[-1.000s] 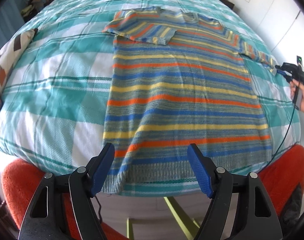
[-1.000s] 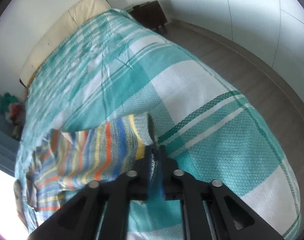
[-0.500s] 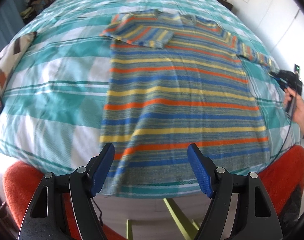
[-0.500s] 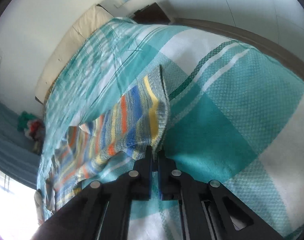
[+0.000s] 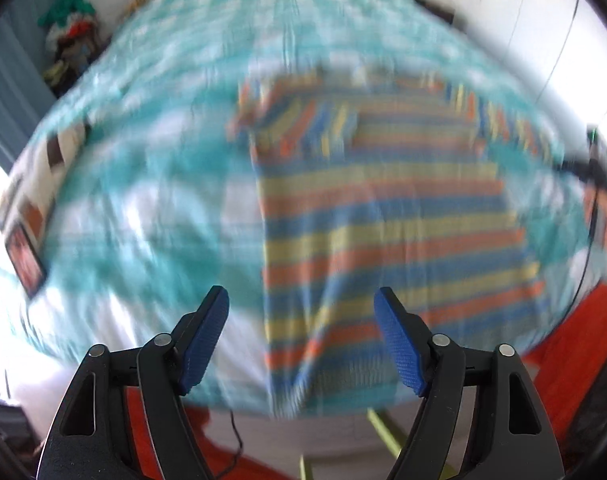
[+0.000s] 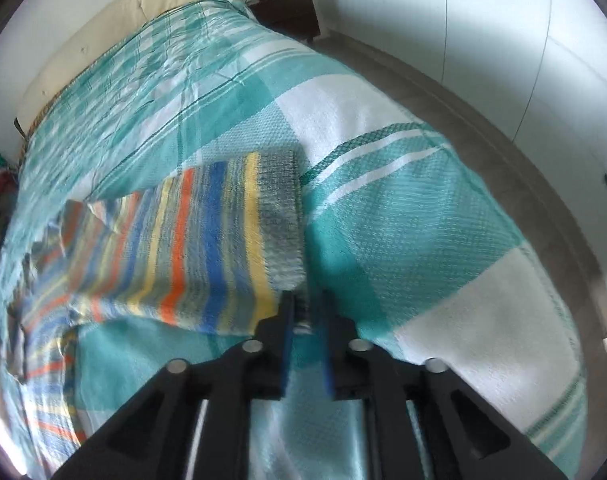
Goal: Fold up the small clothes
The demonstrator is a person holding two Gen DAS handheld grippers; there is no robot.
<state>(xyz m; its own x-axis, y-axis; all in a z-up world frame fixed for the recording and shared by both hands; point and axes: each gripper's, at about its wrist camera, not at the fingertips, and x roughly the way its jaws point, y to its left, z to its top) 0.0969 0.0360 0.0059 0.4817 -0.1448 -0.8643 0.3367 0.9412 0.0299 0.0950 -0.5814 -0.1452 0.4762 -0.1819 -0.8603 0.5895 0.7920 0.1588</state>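
The striped sweater lies flat on the teal checked bedspread, its long axis running from the hem at the bed's near edge up to the collar farther away. One sleeve is folded across the chest; the other sleeve stretches sideways, cuff pointing outward. The right gripper sits at that cuff, jaws opening, the cuff edge apparently between them, though blur makes contact uncertain. The left gripper hovers above the hem, jaws wide and opening, holding nothing. A clothes pile sits beyond the bed.
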